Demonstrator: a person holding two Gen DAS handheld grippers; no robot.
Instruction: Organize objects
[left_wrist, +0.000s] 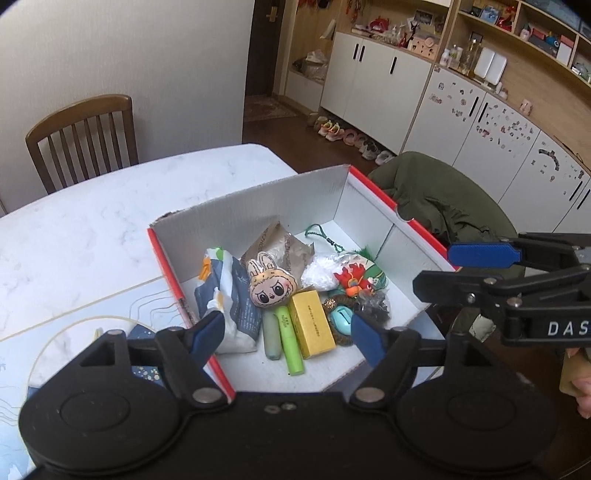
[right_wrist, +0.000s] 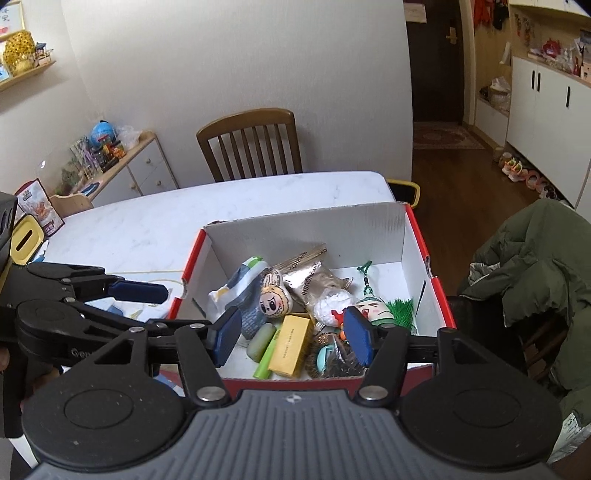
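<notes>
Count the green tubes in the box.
2. A dull green tube lies beside a bright green tube, just left of the yellow carton near the box's front. Others may be buried.

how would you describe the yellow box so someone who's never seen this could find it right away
Start at the red-edged cardboard box on the white marble table and look among the things piled on its floor, toward the near end. The yellow box lies flat there, just right of a lime-green tube and below a bunny-eared plush face. It is the only hard-edged rectangular carton in the pile.
</notes>
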